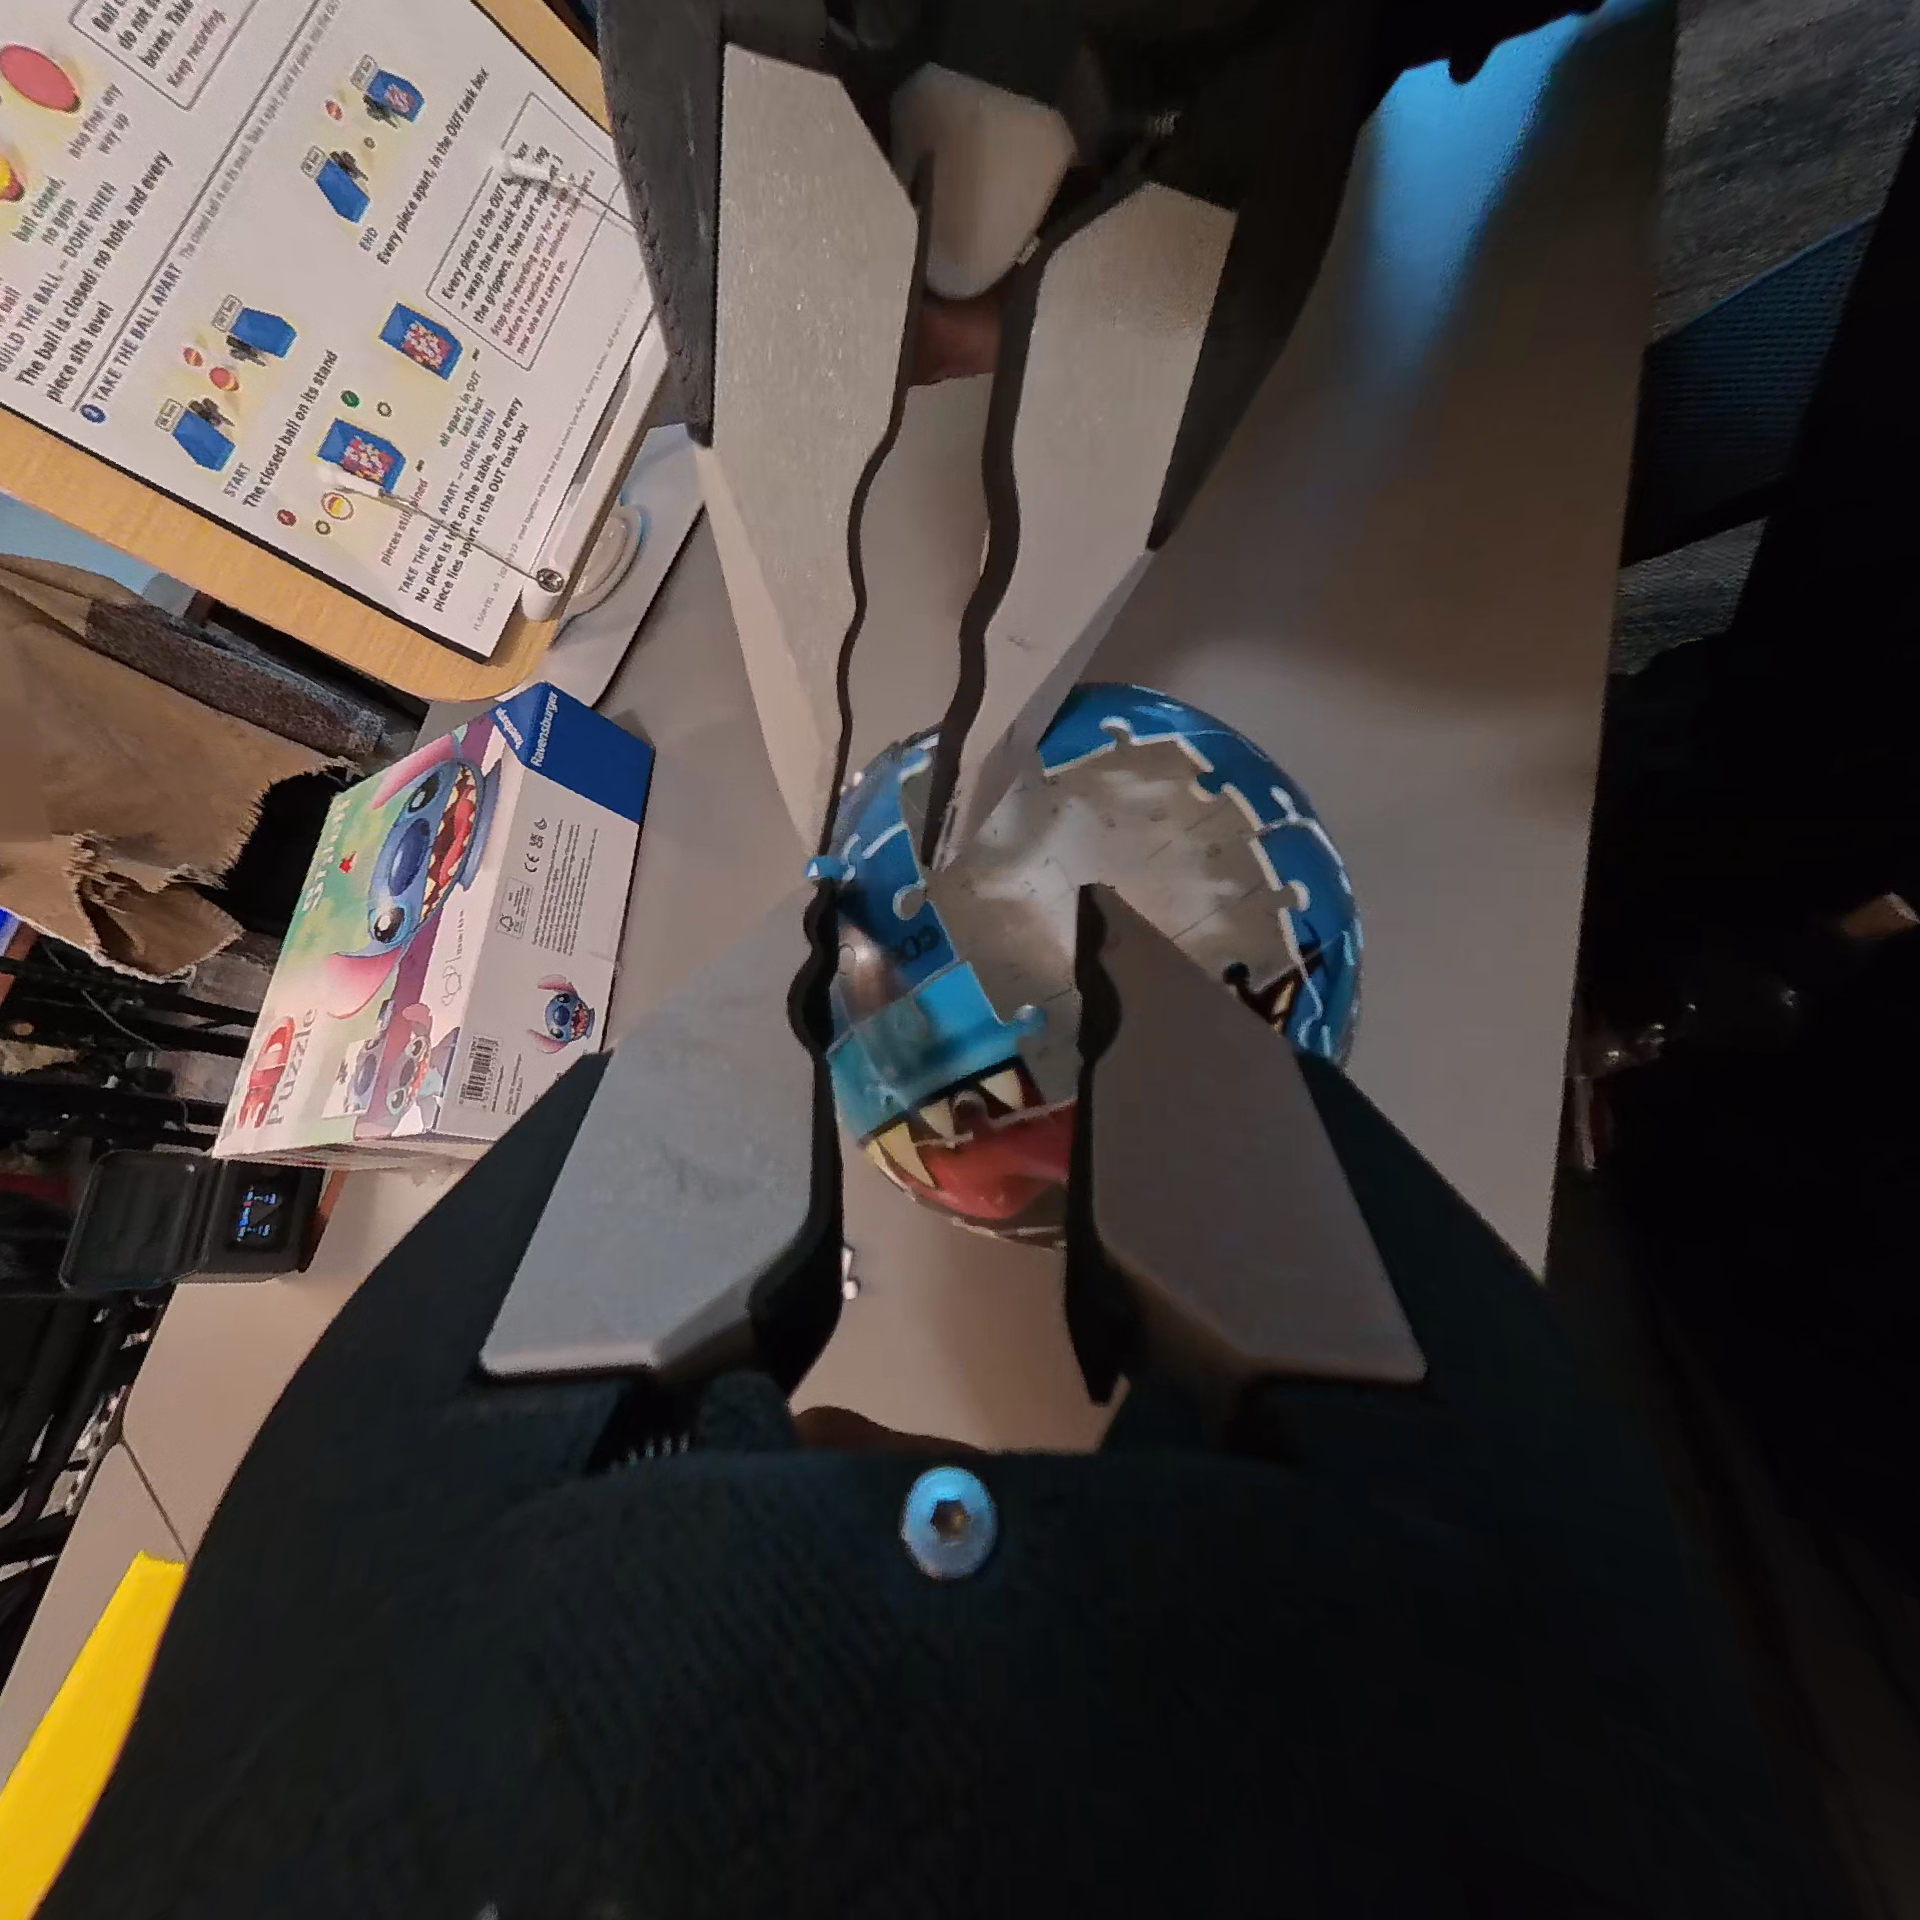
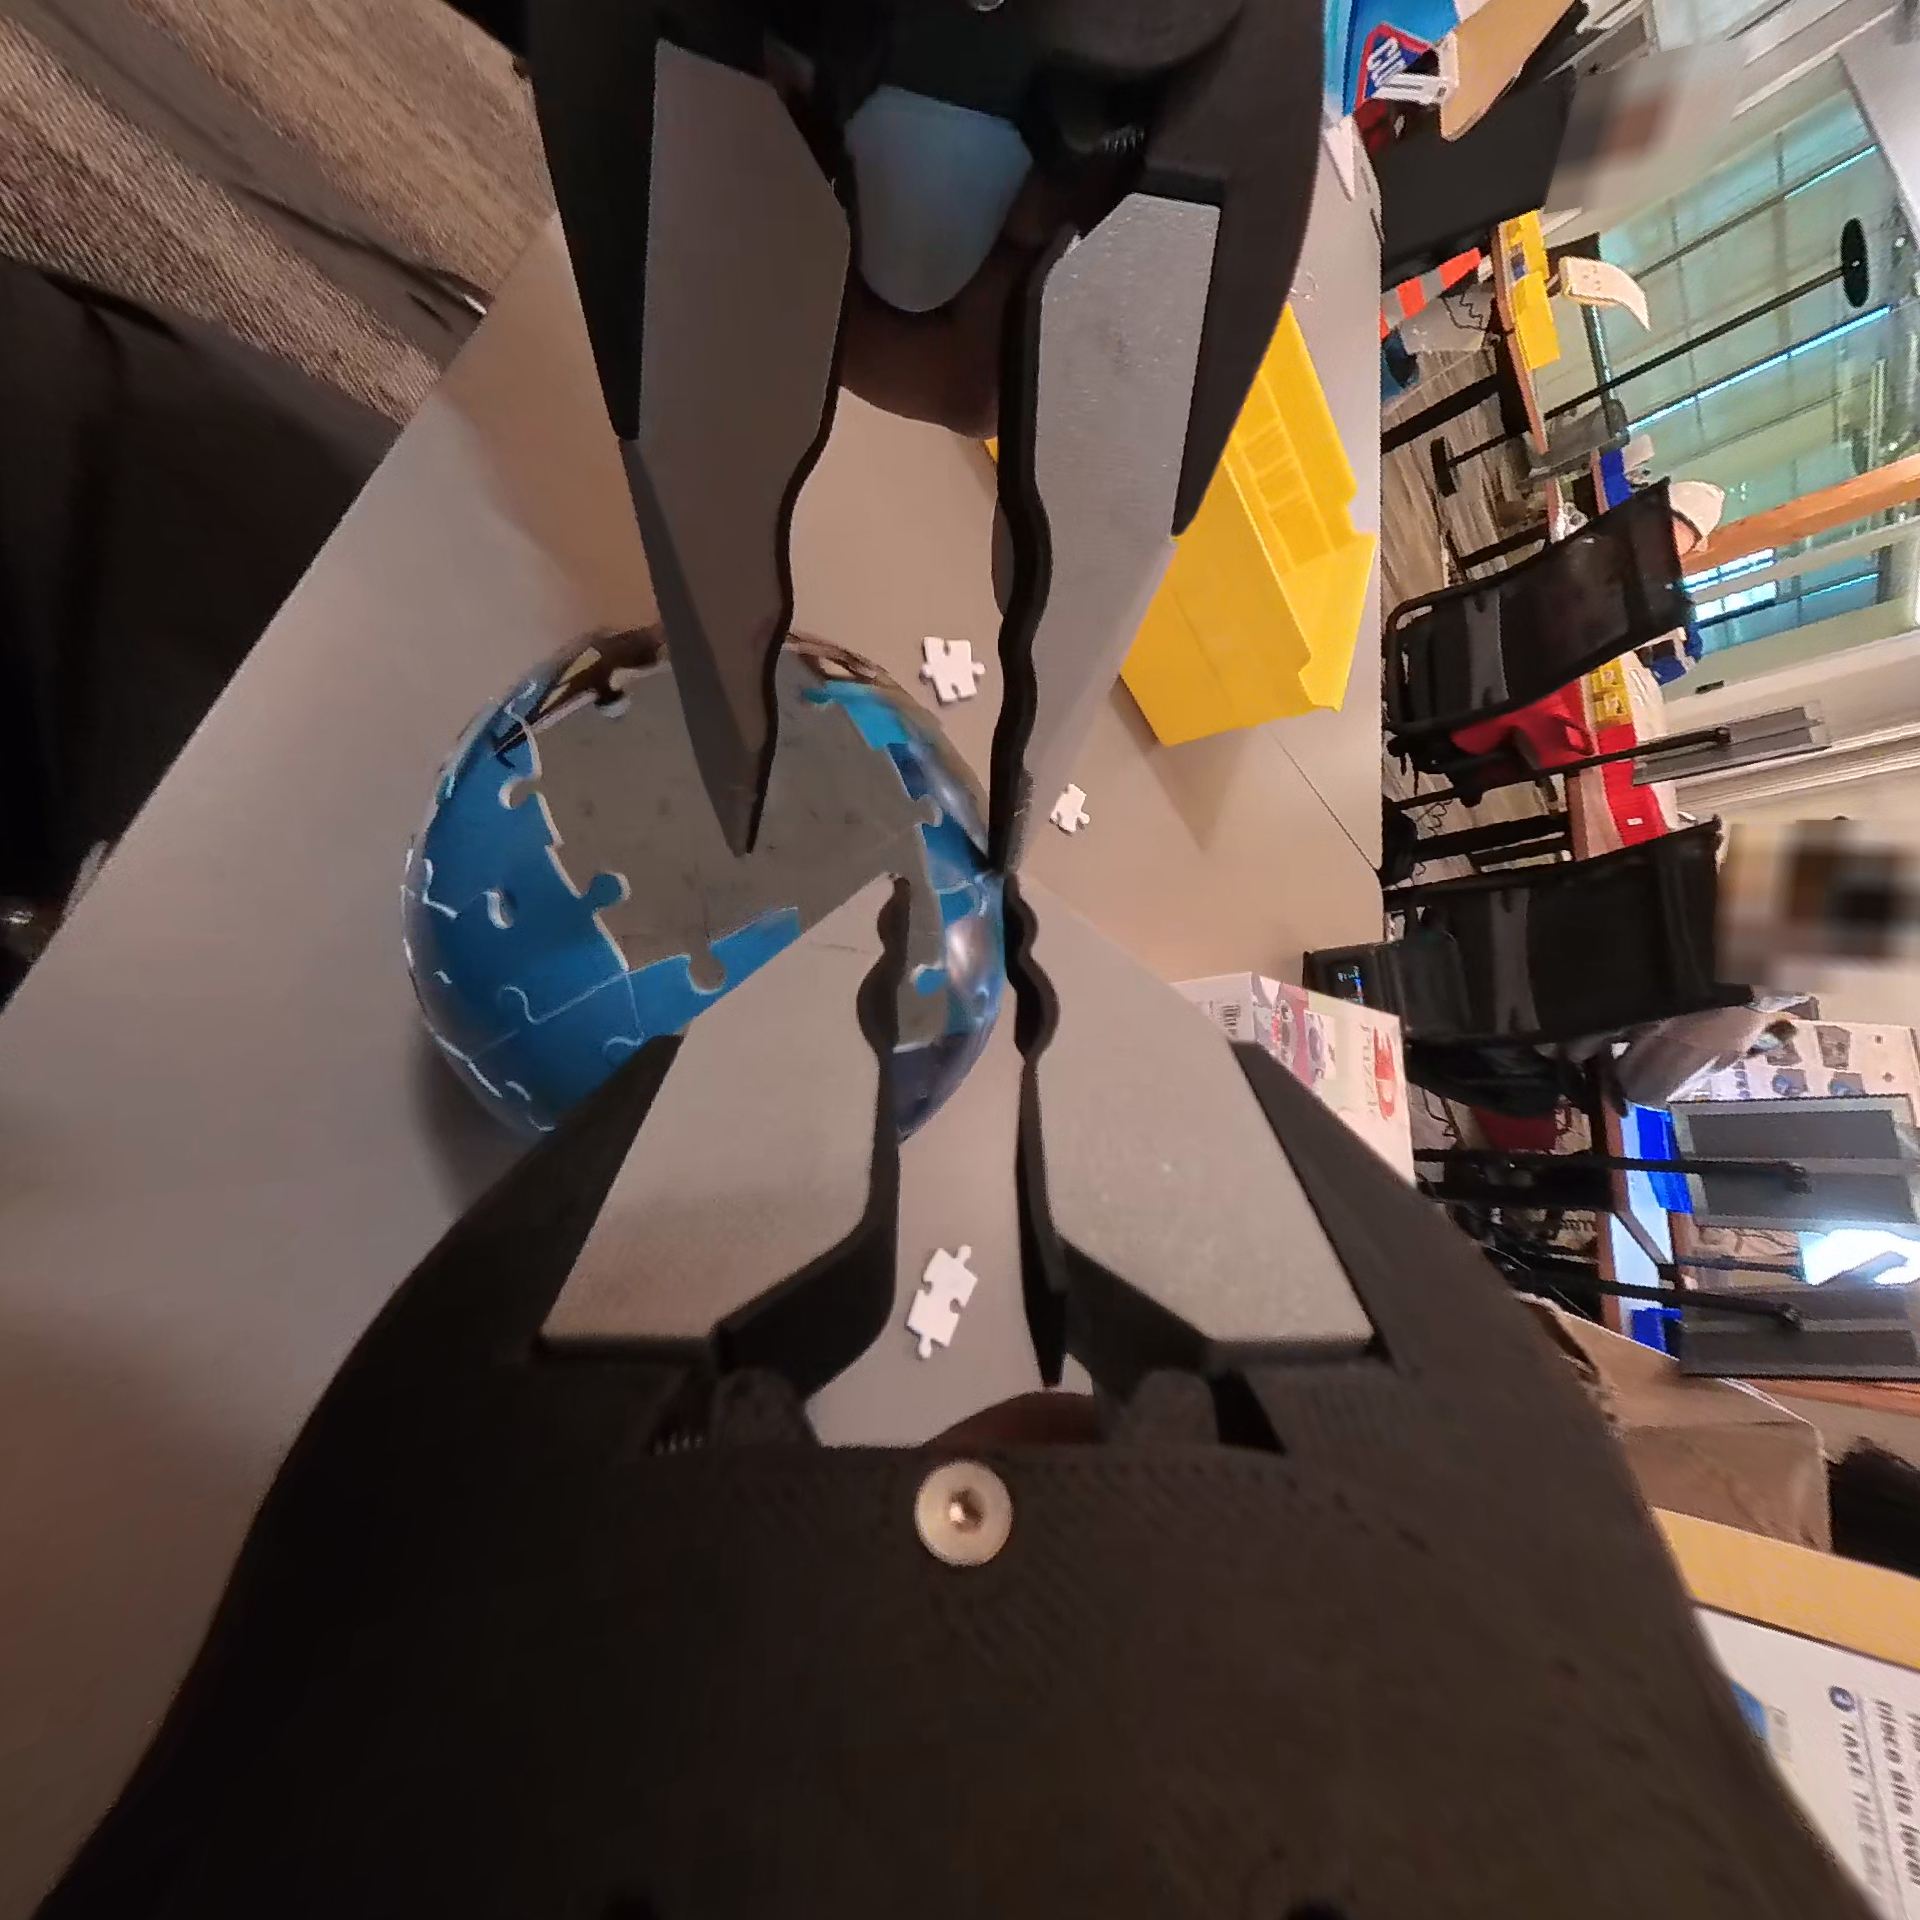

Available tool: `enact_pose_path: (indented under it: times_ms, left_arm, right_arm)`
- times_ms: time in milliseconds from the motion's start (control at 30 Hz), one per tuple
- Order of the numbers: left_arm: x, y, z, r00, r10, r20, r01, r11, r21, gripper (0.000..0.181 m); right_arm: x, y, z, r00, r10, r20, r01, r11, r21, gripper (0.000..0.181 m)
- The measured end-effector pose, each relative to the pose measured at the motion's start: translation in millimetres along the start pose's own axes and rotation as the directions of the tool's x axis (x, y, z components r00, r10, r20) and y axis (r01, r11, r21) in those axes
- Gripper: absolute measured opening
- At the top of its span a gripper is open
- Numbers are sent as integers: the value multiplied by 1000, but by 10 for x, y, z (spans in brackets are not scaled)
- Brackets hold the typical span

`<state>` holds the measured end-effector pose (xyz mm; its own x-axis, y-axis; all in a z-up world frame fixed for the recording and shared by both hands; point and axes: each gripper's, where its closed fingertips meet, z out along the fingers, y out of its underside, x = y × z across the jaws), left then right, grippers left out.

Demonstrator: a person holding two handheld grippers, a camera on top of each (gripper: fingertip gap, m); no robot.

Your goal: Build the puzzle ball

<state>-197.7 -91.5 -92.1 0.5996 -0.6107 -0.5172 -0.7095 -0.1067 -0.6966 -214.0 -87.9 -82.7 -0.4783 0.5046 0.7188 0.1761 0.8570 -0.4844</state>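
Observation:
The puzzle ball (image 1: 1304, 862) is a half-built blue shell on the grey table (image 1: 1403, 499), with a wide hole showing its grey inside. It also shows in the right wrist view (image 2: 499, 904). My left gripper (image 1: 954, 902) straddles the rim of the hole, one finger outside the shell and one over the hole, partly closed on the wall. It enters the right wrist view from the top (image 2: 873, 852). My right gripper (image 2: 956, 883) is nearly closed, pinching the same rim from the opposite side; it enters the left wrist view from above (image 1: 888, 847). The two grippers' tips almost meet.
Three loose white-backed pieces lie on the table (image 2: 951, 668) (image 2: 1070, 808) (image 2: 940, 1301). A yellow bin (image 2: 1268, 540) stands beyond them. The puzzle's box (image 1: 447, 935) lies left of the ball, next to an instruction sheet (image 1: 291, 291). Office chairs (image 2: 1538, 644) stand past the table edge. My left and right fingertips are right by each other.

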Motion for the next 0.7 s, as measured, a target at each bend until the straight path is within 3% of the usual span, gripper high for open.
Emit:
enact_pose_path:
  times_ms: [367,700]
  left_arm:
    - [7,4,5,1000,-3,-18,3,1000,10,46]
    - [-23,30,-8,1000,-10,-17,10,1000,8,45]
  right_arm:
    - [26,32,55,997,-78,-21,75,993,-95,12]
    - [33,64,88,999,-49,25,50,996,-71,8]
